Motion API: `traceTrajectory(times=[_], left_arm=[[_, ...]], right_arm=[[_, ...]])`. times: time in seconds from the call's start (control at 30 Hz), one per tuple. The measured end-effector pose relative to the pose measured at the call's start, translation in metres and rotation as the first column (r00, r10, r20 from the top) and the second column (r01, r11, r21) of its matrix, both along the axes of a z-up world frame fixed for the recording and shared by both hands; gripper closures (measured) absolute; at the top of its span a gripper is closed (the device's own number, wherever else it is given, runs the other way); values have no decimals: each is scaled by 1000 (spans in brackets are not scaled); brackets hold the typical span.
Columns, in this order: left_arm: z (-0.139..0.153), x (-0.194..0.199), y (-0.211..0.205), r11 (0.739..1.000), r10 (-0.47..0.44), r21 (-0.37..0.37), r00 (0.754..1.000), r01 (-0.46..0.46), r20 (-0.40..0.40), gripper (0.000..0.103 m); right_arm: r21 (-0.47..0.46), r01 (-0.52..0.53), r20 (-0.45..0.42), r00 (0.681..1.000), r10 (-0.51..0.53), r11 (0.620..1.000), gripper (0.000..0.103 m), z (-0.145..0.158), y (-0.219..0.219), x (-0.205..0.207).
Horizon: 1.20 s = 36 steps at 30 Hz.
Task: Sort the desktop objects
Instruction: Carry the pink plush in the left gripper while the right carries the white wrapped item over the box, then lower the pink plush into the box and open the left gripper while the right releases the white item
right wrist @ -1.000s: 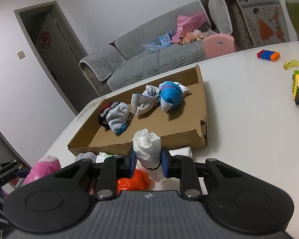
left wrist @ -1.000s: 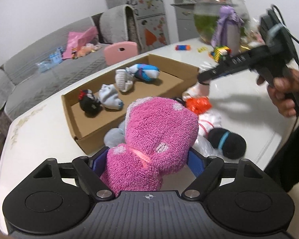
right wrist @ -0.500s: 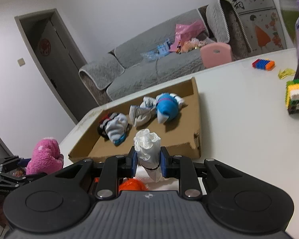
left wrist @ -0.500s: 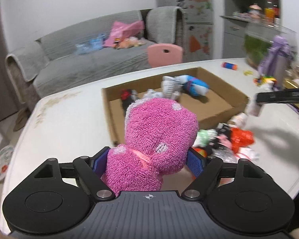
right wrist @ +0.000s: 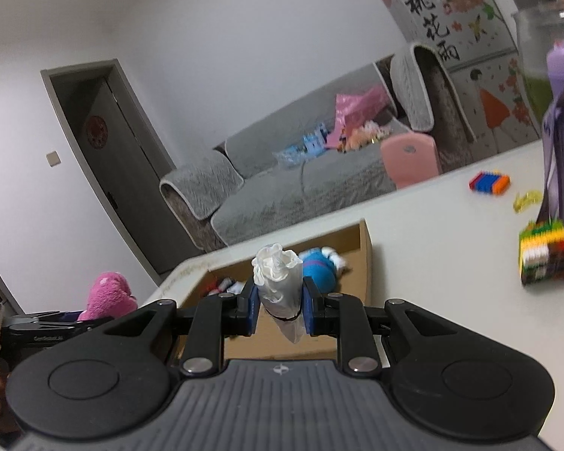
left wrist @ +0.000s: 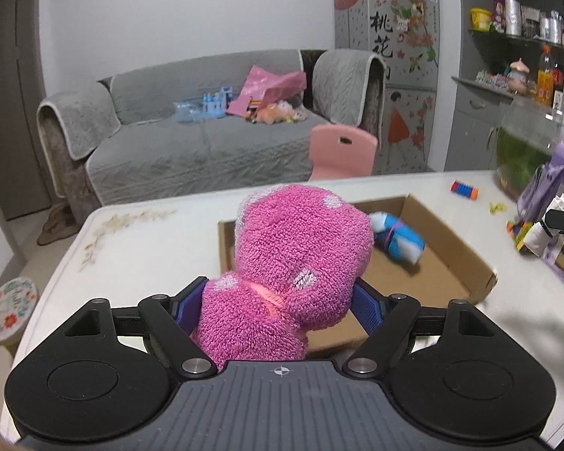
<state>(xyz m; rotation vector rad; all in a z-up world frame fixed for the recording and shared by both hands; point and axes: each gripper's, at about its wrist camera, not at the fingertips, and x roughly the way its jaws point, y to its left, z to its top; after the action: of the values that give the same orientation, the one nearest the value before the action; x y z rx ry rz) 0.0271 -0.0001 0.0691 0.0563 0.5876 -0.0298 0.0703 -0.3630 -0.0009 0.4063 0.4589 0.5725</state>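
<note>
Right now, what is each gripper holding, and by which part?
Left gripper: pink fluffy sock bundle, clamped at its banded waist. Right gripper: white sock roll, gripped mid-body.

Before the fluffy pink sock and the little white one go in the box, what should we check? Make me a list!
1. Left gripper grips the pink rolled sock: ok.
2. Right gripper grips the white rolled sock: ok.
3. Cardboard box open on top: ok.
4. Free floor in the box beside the blue sock: ok.
5. Both socks already over the box: cannot tell.
</note>
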Motion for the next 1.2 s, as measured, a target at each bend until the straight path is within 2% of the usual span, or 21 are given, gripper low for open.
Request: traceTrajectory(times=[0.33,0.67,0.93,1.2], left_arm=[[8,55,-9,999,-15,-33,999,16,32,20],[-23,101,-11,996,-51,-72,999,51,7,20],[-31,131,-9,991,-67,-119,998,65,-15,20],[-36,152,-16,982,-84,-175,995,75,-47,20]], right_arm=[[6,4,47,999,-5,1000,82,18,2,40],[-45,-55,6,998,56,997,82,10,32,86],[-79,-81,-42,996,78,994,82,-6,50,94],[-122,-57,-53,997,51,991,82,-5,59,91]])
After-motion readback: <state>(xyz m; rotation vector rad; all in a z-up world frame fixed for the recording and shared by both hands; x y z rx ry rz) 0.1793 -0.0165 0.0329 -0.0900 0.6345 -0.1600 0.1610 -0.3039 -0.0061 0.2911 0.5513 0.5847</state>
